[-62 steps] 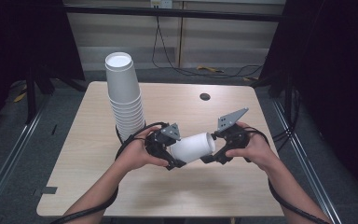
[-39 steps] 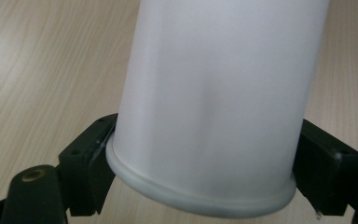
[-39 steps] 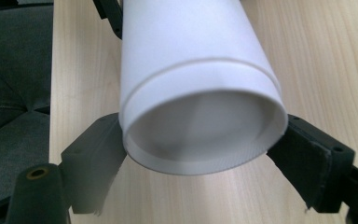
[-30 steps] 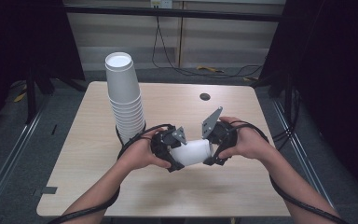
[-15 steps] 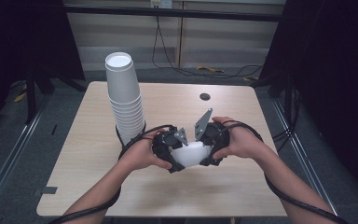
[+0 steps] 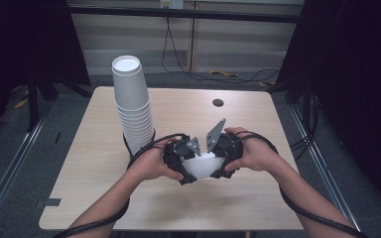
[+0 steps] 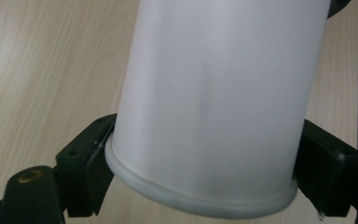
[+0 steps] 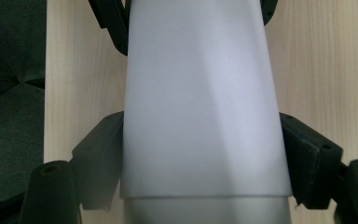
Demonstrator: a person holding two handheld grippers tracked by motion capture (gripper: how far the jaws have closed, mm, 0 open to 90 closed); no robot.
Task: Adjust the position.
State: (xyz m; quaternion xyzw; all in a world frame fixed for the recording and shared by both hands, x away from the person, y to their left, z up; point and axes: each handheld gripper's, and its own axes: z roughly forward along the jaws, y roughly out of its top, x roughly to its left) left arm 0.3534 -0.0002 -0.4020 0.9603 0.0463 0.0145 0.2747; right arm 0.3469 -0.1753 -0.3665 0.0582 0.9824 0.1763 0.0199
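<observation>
Both grippers on one white cup above table, near front edge.
Left gripper (image 6: 182, 161) clamps the white cup (image 6: 202, 164) at its rim, jaws just eased; right gripper (image 6: 222, 157) jaws just closed onto its body. Cup stack (image 6: 133, 106) stands just behind the left hand.

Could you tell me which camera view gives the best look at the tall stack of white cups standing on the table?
The high view: the stack of white cups stands there whole, upright behind the left hand. The two gripper views look elsewhere, at a held white cup between black jaws.
</observation>
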